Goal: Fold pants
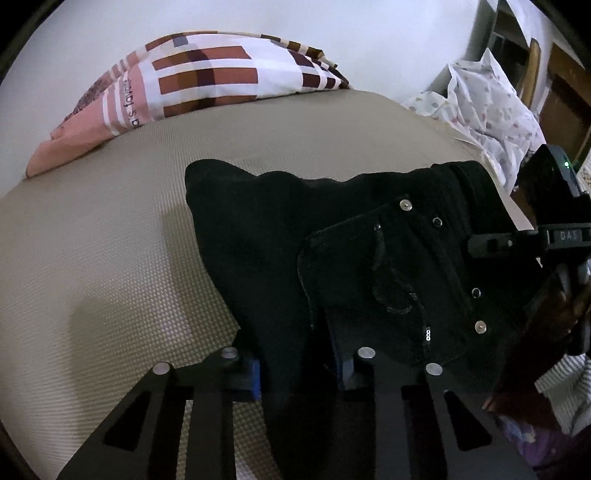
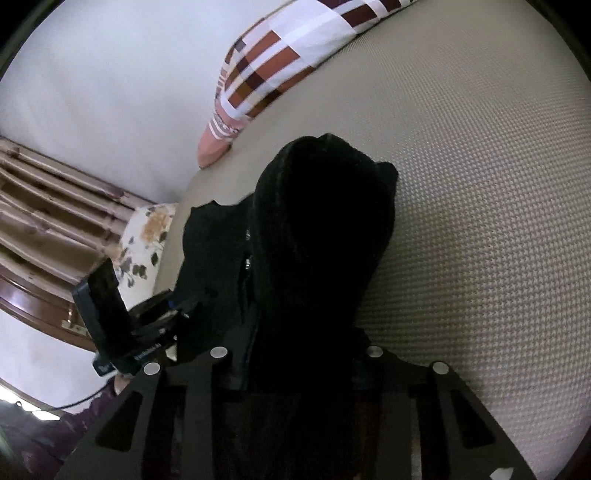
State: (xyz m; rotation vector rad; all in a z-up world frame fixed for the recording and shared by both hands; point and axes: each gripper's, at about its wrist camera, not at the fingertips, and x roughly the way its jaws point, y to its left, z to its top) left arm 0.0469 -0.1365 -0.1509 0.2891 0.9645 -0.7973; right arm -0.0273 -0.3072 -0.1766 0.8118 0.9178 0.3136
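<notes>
Both wrist views sit low and close over the black denim pants (image 1: 369, 258) (image 2: 317, 258), facing across the beige textured bed (image 1: 92, 240) (image 2: 480, 221) toward the brown-and-white checked pillow (image 1: 192, 74) (image 2: 280, 62).

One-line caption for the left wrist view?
Left gripper pinches folded black pants on a beige mattress, patterned pillow behind.

Your pants (image 1: 332, 236) lie on the mattress (image 1: 110, 229), with the pillow (image 1: 192, 77) behind them against the wall (image 1: 332, 33). Your left gripper (image 1: 299, 373) has their near edge, right gripper (image 1: 517, 240) beside them.
</notes>
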